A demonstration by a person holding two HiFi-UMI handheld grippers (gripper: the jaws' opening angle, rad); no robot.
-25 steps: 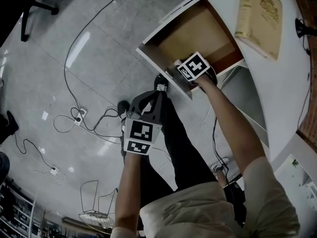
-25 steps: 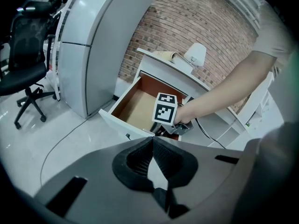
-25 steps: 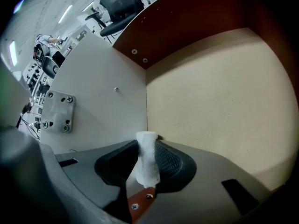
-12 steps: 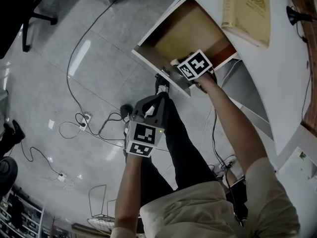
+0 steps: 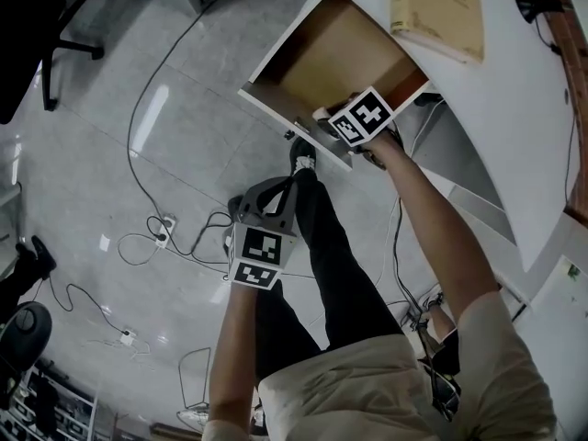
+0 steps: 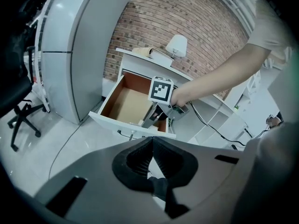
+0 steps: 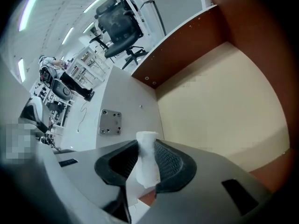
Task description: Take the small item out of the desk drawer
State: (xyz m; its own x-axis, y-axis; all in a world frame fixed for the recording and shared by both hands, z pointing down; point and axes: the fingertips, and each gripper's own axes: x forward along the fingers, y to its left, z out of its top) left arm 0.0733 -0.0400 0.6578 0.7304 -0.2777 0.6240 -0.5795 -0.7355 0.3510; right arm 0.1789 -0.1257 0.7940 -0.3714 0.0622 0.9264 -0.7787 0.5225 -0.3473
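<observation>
The desk drawer [image 5: 287, 118] stands pulled out, its tan bottom [image 7: 219, 101] bare. My right gripper [image 7: 145, 147] hangs over the drawer's front corner, shut on a small white item [image 7: 147, 164] that stands upright between the ribbed pads. In the head view the right gripper [image 5: 333, 120] sits at the drawer's front panel, and the item is too small to make out there. My left gripper [image 5: 287, 184] hangs lower over the floor beside the person's leg. Its jaws are shut with nothing between them, as the left gripper view shows [image 6: 150, 144].
A tan book [image 5: 439, 9] lies on the white desk top [image 5: 514, 108]. White shelves [image 5: 459, 168] stand under the desk to the right of the drawer. Cables and a power strip [image 5: 158, 230] trail across the tiled floor. An office chair [image 5: 41, 12] stands far left.
The head view has swung, so the drawer sits higher in the frame. The right gripper stays at the drawer's front with the white item; the left gripper has hardly moved.
</observation>
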